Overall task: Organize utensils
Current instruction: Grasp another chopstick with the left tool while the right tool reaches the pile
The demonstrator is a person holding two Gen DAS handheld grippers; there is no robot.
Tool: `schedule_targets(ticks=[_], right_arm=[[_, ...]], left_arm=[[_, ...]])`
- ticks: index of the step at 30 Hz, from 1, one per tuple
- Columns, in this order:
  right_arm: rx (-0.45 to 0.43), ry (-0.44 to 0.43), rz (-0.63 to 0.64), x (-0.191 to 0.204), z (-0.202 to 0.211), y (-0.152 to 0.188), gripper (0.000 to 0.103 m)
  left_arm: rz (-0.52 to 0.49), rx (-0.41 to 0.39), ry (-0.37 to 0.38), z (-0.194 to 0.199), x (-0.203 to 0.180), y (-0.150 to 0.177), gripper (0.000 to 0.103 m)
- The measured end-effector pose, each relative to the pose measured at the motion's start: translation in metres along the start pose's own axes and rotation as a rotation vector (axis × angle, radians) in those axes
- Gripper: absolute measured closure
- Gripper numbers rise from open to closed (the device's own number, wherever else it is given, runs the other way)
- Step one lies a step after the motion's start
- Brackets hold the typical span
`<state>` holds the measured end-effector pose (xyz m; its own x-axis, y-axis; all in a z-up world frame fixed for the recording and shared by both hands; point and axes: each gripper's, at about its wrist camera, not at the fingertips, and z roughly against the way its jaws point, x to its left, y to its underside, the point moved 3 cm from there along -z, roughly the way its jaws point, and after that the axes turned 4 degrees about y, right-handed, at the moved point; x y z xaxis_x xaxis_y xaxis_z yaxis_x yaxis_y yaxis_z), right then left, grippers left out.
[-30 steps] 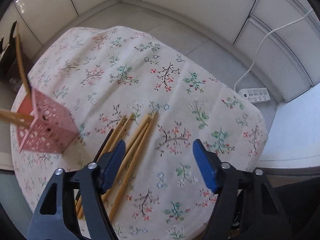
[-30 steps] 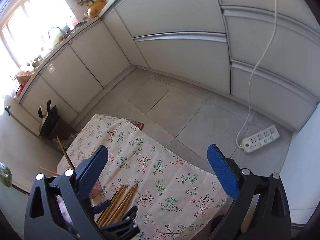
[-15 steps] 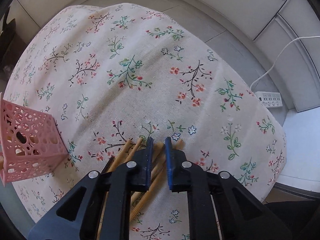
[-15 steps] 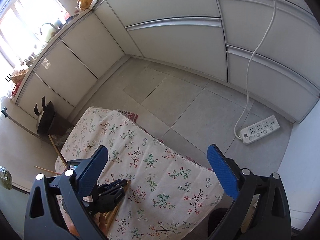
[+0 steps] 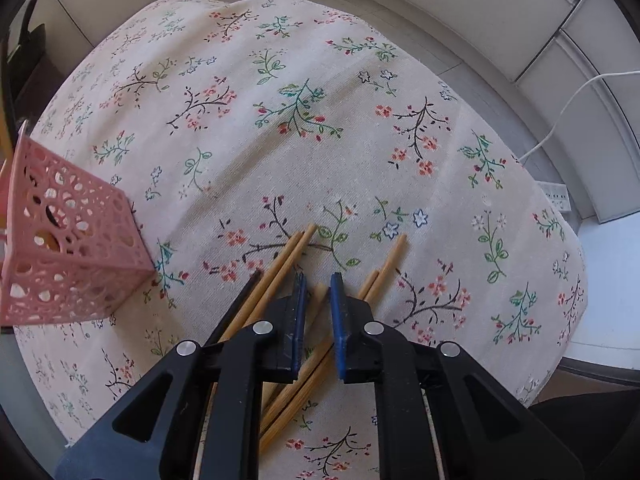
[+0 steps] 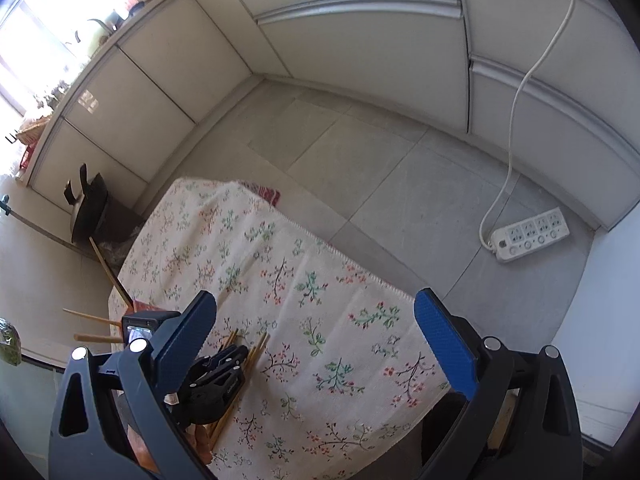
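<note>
Left gripper [image 5: 317, 300] has dropped onto the pile of bamboo chopsticks [image 5: 290, 254] since the earlier frame, jaws just closed from wide to a narrow slit around one light bamboo chopstick [image 5: 319, 299]; pad contact can't be confirmed. Pile lies on the floral tablecloth [image 5: 280, 128], one black chopstick [image 5: 244, 294] on its left edge. Pink perforated plastic holder [image 5: 76, 252] stands at far left. Right gripper [image 6: 316, 340] hangs above the cloth, blue pads spread wide, nothing between.
</note>
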<state>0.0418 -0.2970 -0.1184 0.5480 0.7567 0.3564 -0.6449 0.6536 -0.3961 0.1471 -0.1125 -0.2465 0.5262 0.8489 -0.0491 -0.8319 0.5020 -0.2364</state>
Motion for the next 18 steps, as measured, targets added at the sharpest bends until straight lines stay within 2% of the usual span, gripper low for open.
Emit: schedule_targets(ticks=[3, 5, 7, 9, 11, 12, 13, 14, 16, 18], right_arm=[[0.079, 0.001, -0.017, 0.004, -0.021, 0.008, 0.007], [0.143, -0.009, -0.046, 0.006, -0.038, 0.015, 0.007], [0.216, -0.024, -0.078, 0.010, -0.058, 0.024, 0.007], [0.322, -0.043, -0.101, 0.018, -0.086, 0.037, 0.010], [0.414, -0.041, -0.118, 0.025, -0.111, 0.050, 0.033], [0.457, -0.040, -0.128, 0.028, -0.124, 0.056, 0.040], [0.496, -0.038, -0.138, 0.032, -0.136, 0.062, 0.053], [0.514, -0.031, -0.143, 0.034, -0.144, 0.066, 0.062], [0.523, -0.012, -0.159, 0.039, -0.156, 0.072, 0.068], [0.484, -0.014, -0.145, 0.049, -0.153, 0.071, 0.071]], left_arm=[[-0.044, -0.062, -0.060, 0.014, -0.003, 0.013, 0.095], [-0.049, -0.103, -0.073, 0.030, -0.004, 0.023, 0.096], [-0.074, -0.166, -0.115, 0.059, -0.007, 0.035, 0.096], [-0.086, -0.236, -0.121, 0.093, -0.007, 0.048, 0.096], [-0.073, -0.312, -0.103, 0.131, -0.002, 0.064, 0.096], [-0.069, -0.333, -0.102, 0.138, -0.006, 0.069, 0.096], [-0.065, -0.357, -0.099, 0.149, -0.005, 0.079, 0.096], [-0.062, -0.379, -0.092, 0.160, -0.003, 0.088, 0.096], [-0.057, -0.428, -0.076, 0.179, 0.000, 0.105, 0.096], [-0.049, -0.462, -0.069, 0.191, 0.000, 0.115, 0.096]])
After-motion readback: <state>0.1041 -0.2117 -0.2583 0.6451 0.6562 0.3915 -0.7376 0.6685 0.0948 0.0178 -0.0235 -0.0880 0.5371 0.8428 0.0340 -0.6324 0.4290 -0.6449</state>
